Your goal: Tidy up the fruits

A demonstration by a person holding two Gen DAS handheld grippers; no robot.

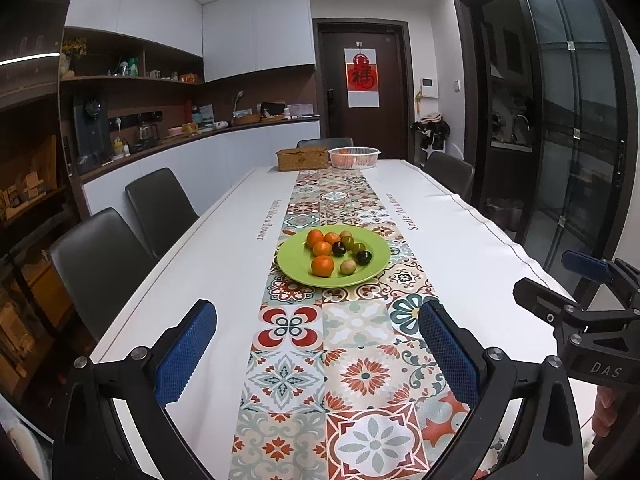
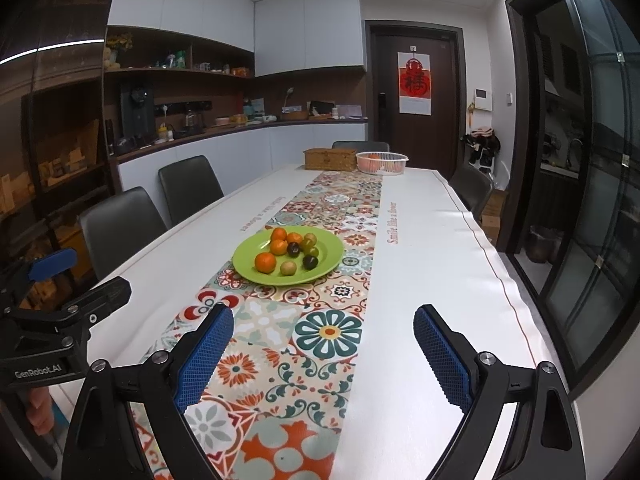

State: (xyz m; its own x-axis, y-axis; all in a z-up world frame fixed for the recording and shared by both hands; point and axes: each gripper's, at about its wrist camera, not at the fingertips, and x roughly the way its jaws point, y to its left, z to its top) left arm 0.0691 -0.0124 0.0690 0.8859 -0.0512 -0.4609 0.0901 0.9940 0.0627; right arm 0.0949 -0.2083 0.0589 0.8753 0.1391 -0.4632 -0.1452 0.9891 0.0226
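Observation:
A green plate (image 1: 296,266) (image 2: 328,258) sits mid-table on the patterned runner. It holds several oranges (image 1: 322,266) (image 2: 265,262), dark plums (image 1: 363,257) (image 2: 310,262) and greenish fruits (image 1: 348,267) (image 2: 288,268). My left gripper (image 1: 318,344) is open and empty, held above the near runner, well short of the plate. My right gripper (image 2: 324,344) is open and empty, also short of the plate. Each gripper shows at the edge of the other's view, the right one (image 1: 560,284) and the left one (image 2: 84,280).
A white basket (image 1: 354,157) (image 2: 382,162) with fruit and a woven box (image 1: 302,159) (image 2: 330,159) stand at the table's far end. Dark chairs (image 1: 100,264) (image 2: 120,224) line the left side, another (image 1: 450,174) the right. A glass door is at right.

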